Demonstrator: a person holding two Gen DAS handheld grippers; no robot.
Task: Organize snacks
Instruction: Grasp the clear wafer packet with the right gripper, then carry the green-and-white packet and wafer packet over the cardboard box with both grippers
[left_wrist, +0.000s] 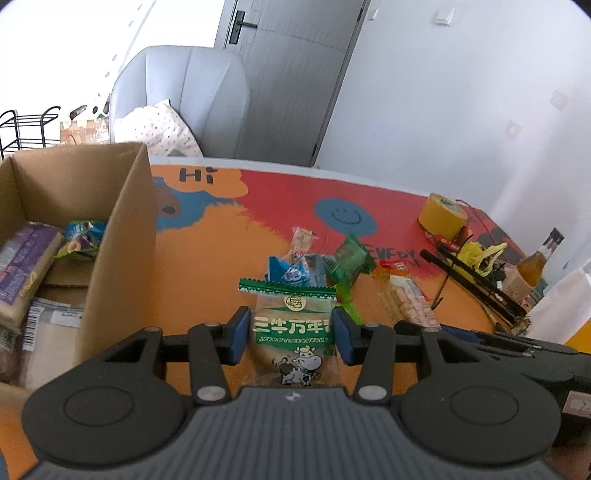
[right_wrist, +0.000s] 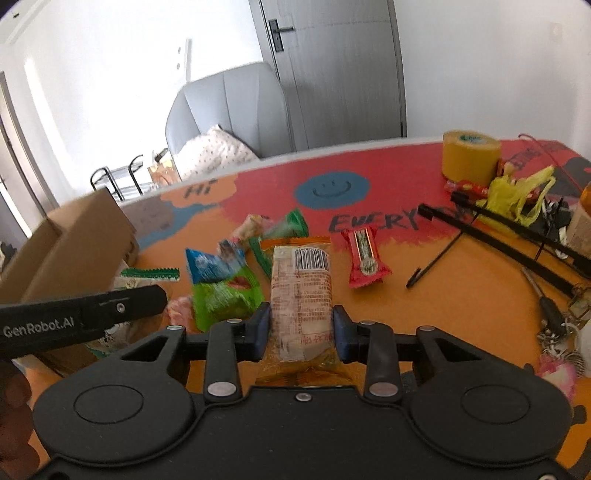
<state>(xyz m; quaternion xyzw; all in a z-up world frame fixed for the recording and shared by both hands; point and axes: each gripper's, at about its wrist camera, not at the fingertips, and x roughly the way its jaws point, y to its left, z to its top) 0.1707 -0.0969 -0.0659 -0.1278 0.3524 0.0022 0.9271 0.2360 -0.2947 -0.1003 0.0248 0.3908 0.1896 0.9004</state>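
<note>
My left gripper (left_wrist: 291, 332) is shut on a clear cracker packet with a green top and a cow print (left_wrist: 293, 332), held just right of the open cardboard box (left_wrist: 122, 236). The box holds several snacks, among them a purple pack (left_wrist: 22, 258). My right gripper (right_wrist: 300, 325) is shut on an orange-ended biscuit packet with a barcode (right_wrist: 301, 291), held above the table. Loose snacks lie in a pile on the table: a blue packet (right_wrist: 208, 266), a green packet (right_wrist: 225, 299) and a red packet (right_wrist: 364, 256). The pile also shows in the left wrist view (left_wrist: 321, 262).
The colourful table mat (right_wrist: 461, 302) carries a yellow tape roll (right_wrist: 471, 157), a yellow plastic bag (right_wrist: 517, 195), black rods (right_wrist: 517, 236), a pen (right_wrist: 432, 262) and keys (right_wrist: 561, 325) at the right. A bottle (left_wrist: 535, 262) stands far right. A grey chair (left_wrist: 184, 96) stands behind the table.
</note>
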